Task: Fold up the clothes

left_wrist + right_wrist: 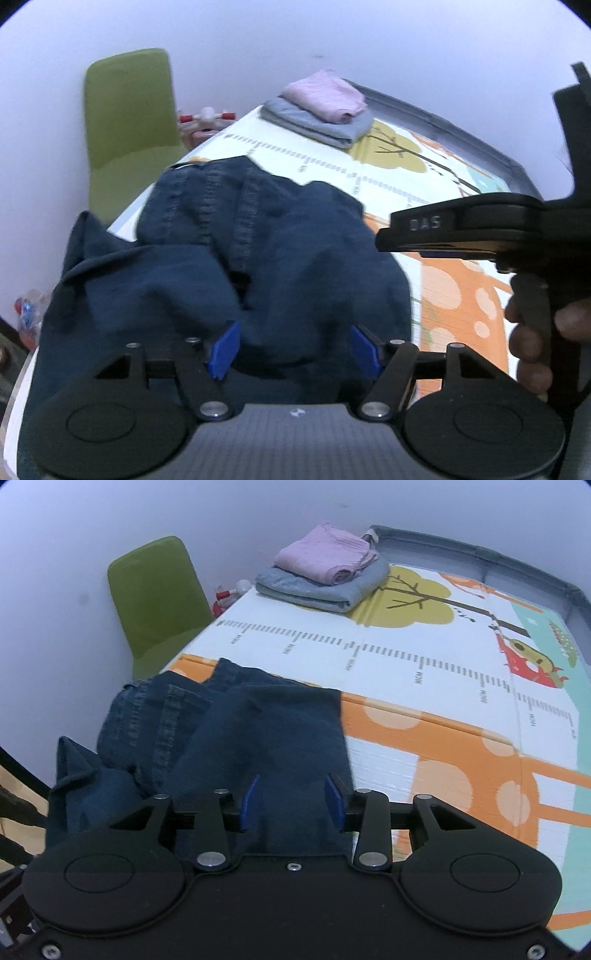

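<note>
Left gripper (293, 347): blue pads spread wide, dark navy denim garment (236, 266) bunched between them; cannot tell whether the pads touch the cloth. It points level along the bench toward the far edge.

Right gripper (291, 801): jaws likewise apart, the same denim lying between the blue pads, no clamping visible. In the left wrist view it sits at right, side-on, held by a hand (532, 343) with fingers wrapped round the black handle.

Denim garment: crumpled heap at the bench's near left corner, stitched seams uppermost, one flap hanging over the left edge.

Bench surface: printed play mat (443, 686) with orange shapes, a ruler scale and a tree.

Far edge: folded pink cloth (327, 559) stacked on a folded light-blue cloth (314, 589), well apart from the denim.

Beyond the left edge: green plastic chair (159, 594).
</note>
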A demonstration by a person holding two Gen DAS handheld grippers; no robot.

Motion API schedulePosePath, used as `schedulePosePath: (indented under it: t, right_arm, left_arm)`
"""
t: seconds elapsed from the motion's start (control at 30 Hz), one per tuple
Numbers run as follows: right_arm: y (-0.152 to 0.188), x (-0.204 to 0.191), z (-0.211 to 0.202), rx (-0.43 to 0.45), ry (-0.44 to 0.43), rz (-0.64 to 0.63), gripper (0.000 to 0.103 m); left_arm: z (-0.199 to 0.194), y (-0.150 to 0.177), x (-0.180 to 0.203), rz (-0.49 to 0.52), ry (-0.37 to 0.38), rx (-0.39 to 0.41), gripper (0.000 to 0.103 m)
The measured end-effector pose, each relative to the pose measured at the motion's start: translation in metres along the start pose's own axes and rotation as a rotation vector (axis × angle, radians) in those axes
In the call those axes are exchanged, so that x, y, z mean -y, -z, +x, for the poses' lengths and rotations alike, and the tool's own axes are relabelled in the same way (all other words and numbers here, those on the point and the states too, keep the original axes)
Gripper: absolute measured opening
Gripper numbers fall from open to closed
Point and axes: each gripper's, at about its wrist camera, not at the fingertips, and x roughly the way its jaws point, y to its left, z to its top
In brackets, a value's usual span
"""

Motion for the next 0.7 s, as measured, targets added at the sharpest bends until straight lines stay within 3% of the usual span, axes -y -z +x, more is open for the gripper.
schedulePosePath:
  t: [0.37,0.7]
  right_arm:
    - [-0.007,-0.047,0.032,-0.042,-0.018,-0.018,0.047]
    - [-0.014,-0.077,0.068,-0.083,0.016,-0.019,0.052]
  left_arm:
    - [0.008,-0.002,-0.071,-0.107,-0.049,-0.041,0.073]
    - [0.032,-0.004,-0.105,-0.136,-0.005,-0.115,0.076]
